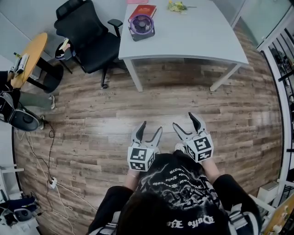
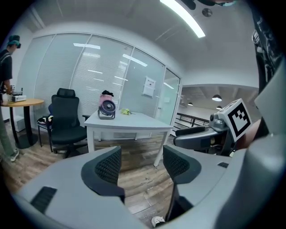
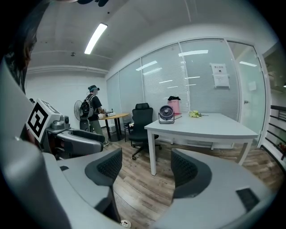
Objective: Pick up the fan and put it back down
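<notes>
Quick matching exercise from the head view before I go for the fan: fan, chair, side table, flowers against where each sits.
1. small purple round desk fan
2. black office chair
3. round wooden side table
4. yellow-green flower bunch

A. floor, by left end of white rectangular table
B. tabletop, left end
C. tabletop, far edge, midway along
D. floor, view's left edge

Pairs: 1-B, 2-A, 3-D, 4-C

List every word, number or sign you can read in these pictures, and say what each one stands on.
Nothing can be read with certainty.
Black shirt of the person: ornate white lettering, upside down in the head view, illegible.
Paper notice on the glass wall: too small to read.
Red book on the white table: cover print blurred.
Fan: no label visible.
</notes>
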A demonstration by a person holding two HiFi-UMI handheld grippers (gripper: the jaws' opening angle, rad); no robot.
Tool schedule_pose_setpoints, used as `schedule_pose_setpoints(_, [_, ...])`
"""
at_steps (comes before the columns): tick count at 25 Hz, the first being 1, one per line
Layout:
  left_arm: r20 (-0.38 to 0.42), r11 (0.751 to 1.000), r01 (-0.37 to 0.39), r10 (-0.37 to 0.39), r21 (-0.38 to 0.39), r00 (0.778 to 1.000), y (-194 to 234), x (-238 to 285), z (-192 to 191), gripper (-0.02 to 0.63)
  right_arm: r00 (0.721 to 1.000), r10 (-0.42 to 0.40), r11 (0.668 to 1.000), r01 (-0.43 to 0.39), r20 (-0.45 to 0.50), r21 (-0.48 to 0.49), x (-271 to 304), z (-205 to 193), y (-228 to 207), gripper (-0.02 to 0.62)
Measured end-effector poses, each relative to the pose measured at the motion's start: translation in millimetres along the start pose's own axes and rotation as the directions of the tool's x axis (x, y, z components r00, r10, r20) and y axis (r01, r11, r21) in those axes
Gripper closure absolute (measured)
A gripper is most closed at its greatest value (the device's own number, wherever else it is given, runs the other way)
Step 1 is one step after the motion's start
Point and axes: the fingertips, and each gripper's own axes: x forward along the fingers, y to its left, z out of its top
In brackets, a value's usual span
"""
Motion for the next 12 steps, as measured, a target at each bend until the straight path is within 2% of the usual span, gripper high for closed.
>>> schedule_pose_setpoints(6, [-0.013, 0.998, 0.047, -0.047, 0.035, 0.999, 8, -12, -6, 0.311, 1.000, -0.001, 0.999, 0.001, -0.011, -0.039, 9, -6, 24, 0.258])
schedule_pose_setpoints(9, [-0.008, 0.999, 0.034, -0.034, 0.034, 0.999, 21, -22, -8, 0.311, 1.000, -0.004, 0.999, 0.003, -0.028, -0.047, 13, -10, 37, 0.258])
schedule_pose_setpoints(12, [-0.003, 1.000, 0.007, -0.007, -0.002, 1.000, 36, -30, -9, 0.311, 0.999, -0.006, 1.000, 0.005, -0.044, -0.024, 18, -11, 45, 0.258])
